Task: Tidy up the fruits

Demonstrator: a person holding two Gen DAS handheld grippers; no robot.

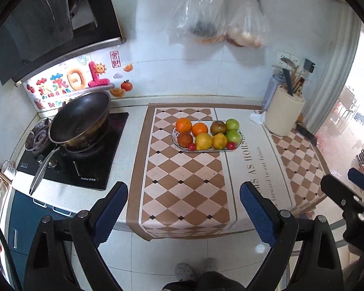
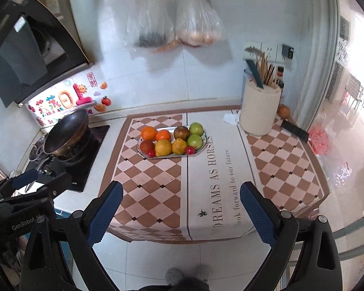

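A white oval plate stands on the checkered cloth at the back middle of the counter; it also shows in the right wrist view. It holds oranges, lemons, green apples, a brown fruit and small red fruits. My left gripper is open and empty, held back over the counter's front edge. My right gripper is open and empty, also at the front edge, far from the plate.
A black wok sits on the gas stove at left. A cream utensil holder stands at back right, with an orange fruit and a dark cleaver beside it. Plastic bags hang on the wall.
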